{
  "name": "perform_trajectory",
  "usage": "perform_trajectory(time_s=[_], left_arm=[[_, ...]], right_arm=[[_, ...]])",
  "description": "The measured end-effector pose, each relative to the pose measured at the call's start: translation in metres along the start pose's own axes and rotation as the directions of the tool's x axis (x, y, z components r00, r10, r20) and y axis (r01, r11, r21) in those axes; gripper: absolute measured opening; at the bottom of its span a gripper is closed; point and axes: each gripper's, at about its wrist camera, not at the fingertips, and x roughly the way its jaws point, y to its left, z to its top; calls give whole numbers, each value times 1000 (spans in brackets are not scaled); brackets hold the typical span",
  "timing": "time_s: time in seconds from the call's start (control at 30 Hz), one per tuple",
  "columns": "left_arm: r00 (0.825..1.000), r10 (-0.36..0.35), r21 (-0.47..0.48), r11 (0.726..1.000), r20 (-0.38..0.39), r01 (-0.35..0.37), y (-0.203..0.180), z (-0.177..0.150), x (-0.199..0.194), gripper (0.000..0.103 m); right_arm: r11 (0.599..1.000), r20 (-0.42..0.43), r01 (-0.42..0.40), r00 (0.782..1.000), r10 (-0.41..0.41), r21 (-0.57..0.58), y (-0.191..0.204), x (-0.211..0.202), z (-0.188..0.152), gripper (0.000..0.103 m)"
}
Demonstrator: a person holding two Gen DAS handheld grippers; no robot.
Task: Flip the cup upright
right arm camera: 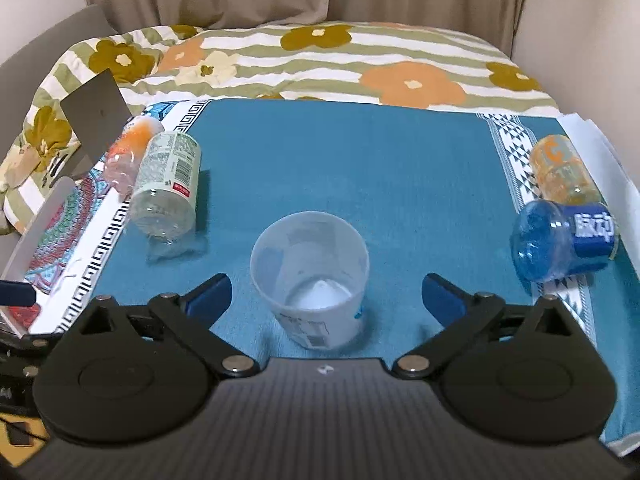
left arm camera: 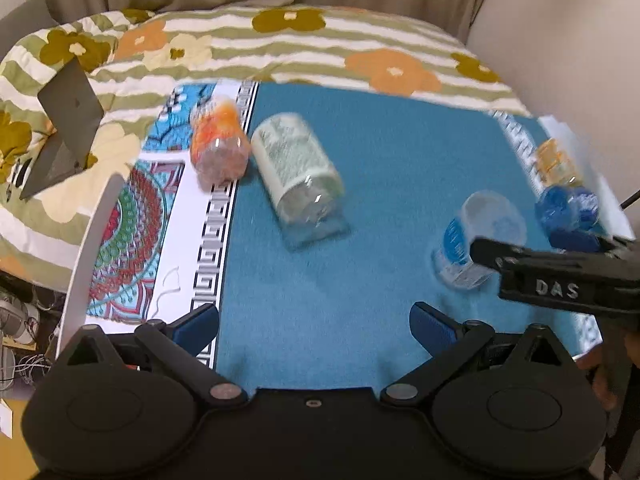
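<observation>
Your right hand-held gripper [right arm camera: 326,294] is standing with its jaws spread wide and released, grasping nothing. The translucent cup [right arm camera: 310,280] is sitting upright between its blue fingertips [right arm camera: 210,292], mouth up, apart from both pads, resting on the teal cloth [right arm camera: 360,168] that is covering the tabletop. In the left wrist view, you are seeing that same cup [left arm camera: 480,236] partly behind the right hand-held gripper [left arm camera: 560,276], which is reaching in from the right edge.

Your left hand-held gripper [left arm camera: 314,326] is also released, its jaws wide apart over bare teal cloth [left arm camera: 360,160], holding nothing and well apart from the cup.

Further out, a clear bottle with a pale label [right arm camera: 166,190] is lying on its side to the left of the cup, and an orange-tinted bottle [right arm camera: 128,152] is lying just beside it, on the patterned border of the cloth. At the right edge, a blue bottle [right arm camera: 560,240] is lying on its side, with an orange-labelled bottle [right arm camera: 560,172] just behind it. A grey laptop [right arm camera: 94,120] is propped open at the far left, and a flowered striped quilt [right arm camera: 360,64] is spreading behind the tabletop.
</observation>
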Motion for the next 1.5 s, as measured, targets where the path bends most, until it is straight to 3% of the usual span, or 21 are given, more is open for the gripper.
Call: perform_trajectory(time_s=[0.3, 0.5, 0.77, 1.5], left_arm=[[996, 7, 19, 1000, 93, -8, -20, 17, -49, 103], [994, 30, 55, 998, 110, -36, -34, 7, -57, 103], [995, 30, 57, 998, 97, -36, -48, -2, -56, 103], [992, 47, 90, 994, 114, -57, -56, 3, -55, 103]], right_arm=[[998, -78, 59, 995, -58, 11, -31, -77, 27, 103], [994, -110, 107, 988, -107, 0, -50, -101, 19, 103], [993, -143, 110, 984, -103, 37, -62, -104, 1, 103], [992, -142, 112, 984, -104, 53, -64, -104, 3, 103]])
